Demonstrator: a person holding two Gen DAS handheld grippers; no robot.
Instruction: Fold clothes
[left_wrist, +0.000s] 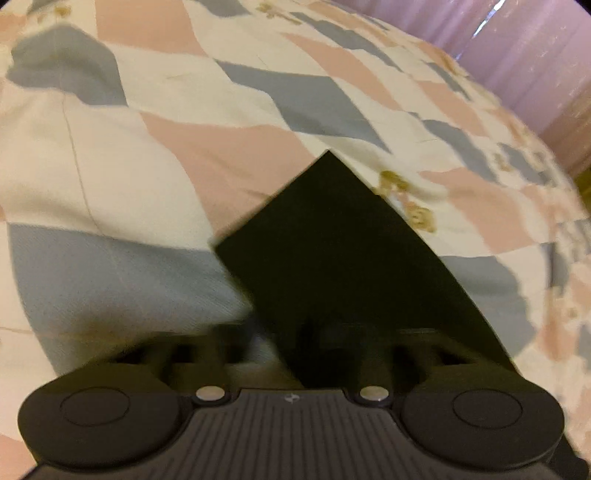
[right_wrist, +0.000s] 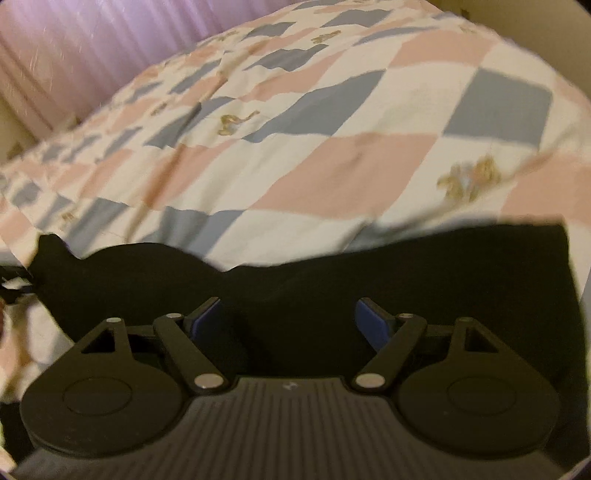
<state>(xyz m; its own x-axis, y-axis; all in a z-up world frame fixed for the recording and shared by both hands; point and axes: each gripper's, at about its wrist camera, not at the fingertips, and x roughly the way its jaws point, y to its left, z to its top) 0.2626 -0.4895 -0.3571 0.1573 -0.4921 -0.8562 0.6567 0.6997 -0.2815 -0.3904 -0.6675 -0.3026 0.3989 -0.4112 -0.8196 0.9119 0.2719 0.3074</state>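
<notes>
A black garment (right_wrist: 406, 273) lies on a bed with a checked pink, blue and cream cover (right_wrist: 332, 166). In the right wrist view my right gripper (right_wrist: 291, 317) is open, its blue pads (right_wrist: 373, 321) spread wide just above the black cloth. In the left wrist view a pointed corner of the black garment (left_wrist: 332, 240) rises from between my left gripper's (left_wrist: 295, 343) fingers, which are blurred and mostly hidden by the cloth; it looks shut on the cloth.
The checked bed cover (left_wrist: 184, 147) fills both views. A pale purple curtain (left_wrist: 535, 55) hangs beyond the bed's far side, also seen in the right wrist view (right_wrist: 74, 55).
</notes>
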